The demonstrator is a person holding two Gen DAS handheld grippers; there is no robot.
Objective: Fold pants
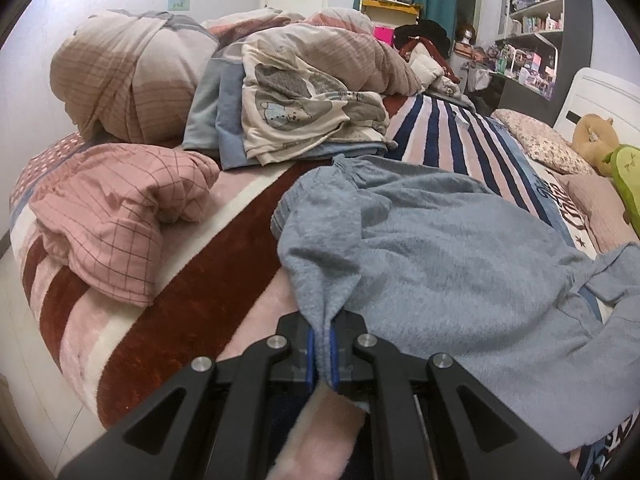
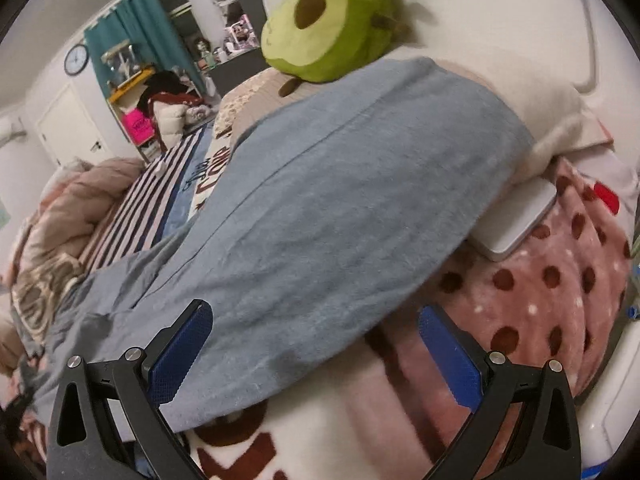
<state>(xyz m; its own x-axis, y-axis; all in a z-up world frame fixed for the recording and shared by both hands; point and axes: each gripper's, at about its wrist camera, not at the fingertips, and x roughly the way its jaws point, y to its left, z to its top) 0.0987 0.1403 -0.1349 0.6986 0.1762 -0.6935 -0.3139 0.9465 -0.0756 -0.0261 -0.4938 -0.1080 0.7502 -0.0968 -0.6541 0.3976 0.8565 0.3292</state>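
Left tool [image 1: 322,344] pinched the pants [image 1: 440,248] thinly and could slip; right tool [image 2: 316,344] gaped empty, leg end unsecured.

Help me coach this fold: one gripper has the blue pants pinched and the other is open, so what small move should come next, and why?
Probably bring the right gripper down and close its fingers on the near edge of the blue pants. The left gripper already pinches one corner of the fabric, while the right stands open over the leg, gripping nothing. A second hold would likely let both hands lift and fold.
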